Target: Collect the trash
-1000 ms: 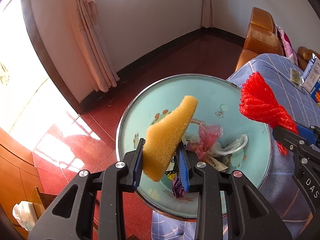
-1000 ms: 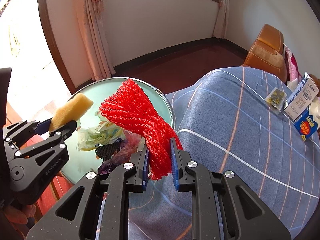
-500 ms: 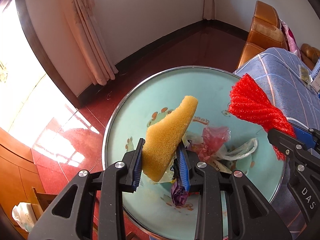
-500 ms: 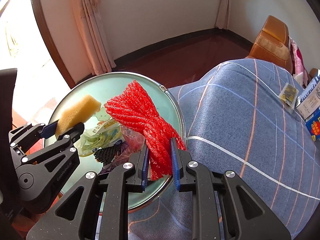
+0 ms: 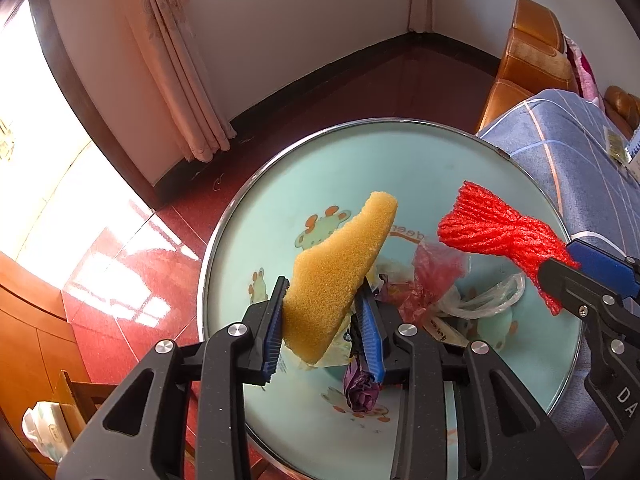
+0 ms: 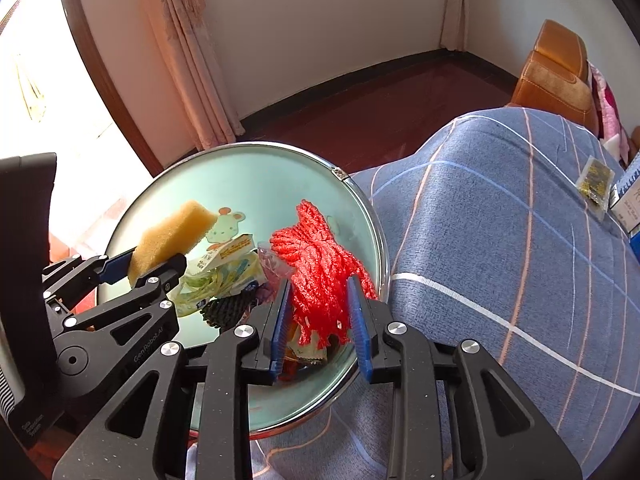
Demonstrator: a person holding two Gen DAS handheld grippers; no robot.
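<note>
Both grippers hang over the round, pale green basin (image 5: 420, 152) with cartoon animals on its floor, where wrappers, a clear plastic bag (image 5: 484, 300) and a purple wrapper (image 5: 360, 390) already lie. The left gripper (image 5: 324, 320) has a yellow sponge wedge (image 5: 340, 276) between its blue pads, and its jaws have just been easing apart; the pads look to touch the sponge's sides yet. The right gripper (image 6: 320, 316) has just been opening too, and the red mesh net (image 6: 320, 272) now sits loose between its pads, a gap showing on either side, its bunch sagging toward the pile. The step in hand looks like the drop. To do it well, keep each tip inside the basin's rim, widen the jaws fully so the soft sponge springs free and the net's strands do not snag the ridged pads, and lift straight away only once both have fallen.
</note>
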